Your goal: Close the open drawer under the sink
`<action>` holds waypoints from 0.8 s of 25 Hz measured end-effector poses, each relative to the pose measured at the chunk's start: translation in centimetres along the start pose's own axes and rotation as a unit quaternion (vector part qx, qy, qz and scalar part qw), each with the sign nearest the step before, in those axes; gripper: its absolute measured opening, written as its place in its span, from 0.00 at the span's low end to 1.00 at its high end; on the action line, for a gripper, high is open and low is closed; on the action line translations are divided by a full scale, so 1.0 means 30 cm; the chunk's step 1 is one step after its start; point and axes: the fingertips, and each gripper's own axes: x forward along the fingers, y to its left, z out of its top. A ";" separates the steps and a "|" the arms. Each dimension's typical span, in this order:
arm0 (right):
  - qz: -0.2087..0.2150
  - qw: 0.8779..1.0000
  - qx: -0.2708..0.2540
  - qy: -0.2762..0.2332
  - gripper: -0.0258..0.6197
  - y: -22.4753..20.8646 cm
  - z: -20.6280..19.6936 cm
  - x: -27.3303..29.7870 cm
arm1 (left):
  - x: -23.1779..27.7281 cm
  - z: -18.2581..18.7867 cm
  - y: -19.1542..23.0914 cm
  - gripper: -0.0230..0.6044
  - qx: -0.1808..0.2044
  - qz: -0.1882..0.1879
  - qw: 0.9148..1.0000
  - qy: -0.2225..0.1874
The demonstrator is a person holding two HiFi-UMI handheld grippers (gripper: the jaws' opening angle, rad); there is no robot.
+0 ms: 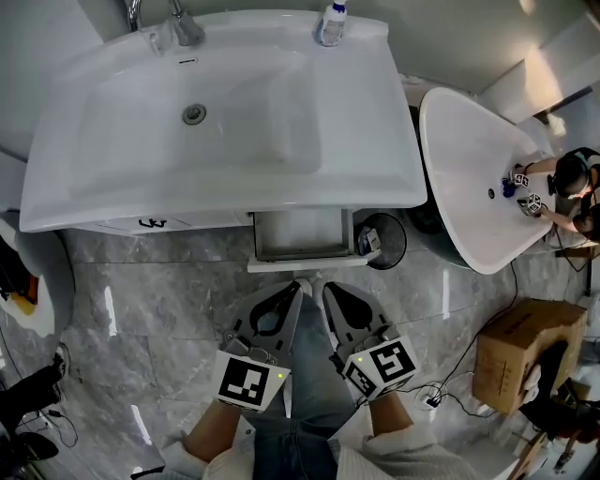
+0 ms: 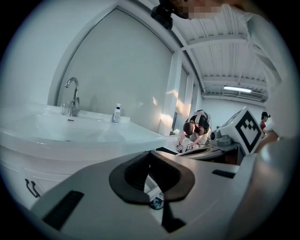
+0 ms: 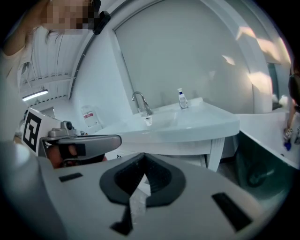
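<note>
The white drawer [image 1: 300,234] stands pulled out from under the white sink [image 1: 225,178], its front panel [image 1: 314,265] toward me. Both grippers hover side by side just in front of that panel. My left gripper [image 1: 297,287] is shut with nothing in it, and so is my right gripper [image 1: 327,287]. In the left gripper view the jaws [image 2: 153,162] meet at the tips, with the sink [image 2: 70,133] to the left. The right gripper view shows its jaws [image 3: 143,160] closed too, the sink [image 3: 187,124] ahead, and the left gripper [image 3: 79,140] alongside.
A dark round bin [image 1: 386,240] sits right of the drawer. A white bathtub [image 1: 473,187] lies further right, with a person [image 1: 574,187] bent over it. A cardboard box [image 1: 520,352] rests on the marble floor. A faucet [image 1: 180,26] and a bottle [image 1: 331,23] stand on the sink.
</note>
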 end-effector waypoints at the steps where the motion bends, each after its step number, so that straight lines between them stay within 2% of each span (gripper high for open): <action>1: -0.001 1.000 0.002 0.002 0.05 -0.008 -0.018 0.009 | 0.006 -0.018 0.008 0.06 -0.003 0.003 1.000 0.002; 9: -0.014 1.000 0.014 0.015 0.05 -0.073 -0.147 0.063 | 0.040 -0.172 0.048 0.06 -0.011 0.018 1.000 0.021; 20: -0.019 0.999 0.024 0.041 0.06 -0.150 -0.304 0.141 | 0.106 -0.344 0.080 0.06 -0.005 0.018 0.999 0.049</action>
